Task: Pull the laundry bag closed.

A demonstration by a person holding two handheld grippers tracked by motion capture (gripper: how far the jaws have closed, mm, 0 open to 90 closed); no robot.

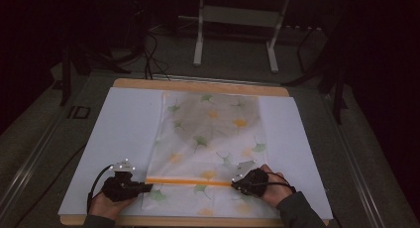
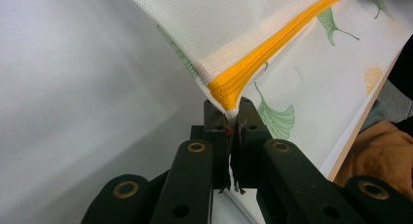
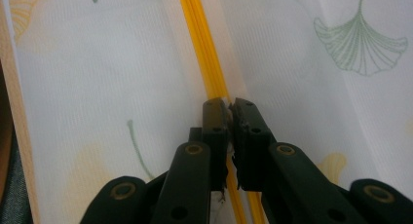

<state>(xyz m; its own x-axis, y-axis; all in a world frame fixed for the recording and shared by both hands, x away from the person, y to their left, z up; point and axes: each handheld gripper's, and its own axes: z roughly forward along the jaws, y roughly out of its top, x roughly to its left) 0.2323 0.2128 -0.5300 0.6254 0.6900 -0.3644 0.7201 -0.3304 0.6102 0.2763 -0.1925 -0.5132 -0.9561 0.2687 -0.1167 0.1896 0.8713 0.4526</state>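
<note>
My left gripper (image 2: 233,118) has its jaws clamped tight on the corner of the orange hem (image 2: 265,51), right where that thick band ends at the cloth's edge, and the right gripper (image 3: 230,118) has its jaws pressed together on the same orange band further along, pinching it from above. Between the two, in the high view, the hem (image 1: 190,181) runs as a straight taut line from the left gripper (image 1: 146,188) to the right gripper (image 1: 235,182), so I'm holding a folded-over edge near my side of the bench. The cloth (image 1: 210,139) itself is a thin white woven sheet printed with green and yellow ginkgo leaves, and I judge it light, limp and a little slippery; it'll sag and crease wherever it isn't held. The stitched hem is the firmest part, so that's the sensible place to grip, out at the ends as I have it. It lies spread over a white mat (image 1: 126,124) on the wooden bench (image 1: 198,85), the far end reaching well up the board. Hard to read: the room is dim, the layers under the fold blur together, and my hands cover the grippers' bodies, so how many plies each pinch holds I cannot tell.
</note>
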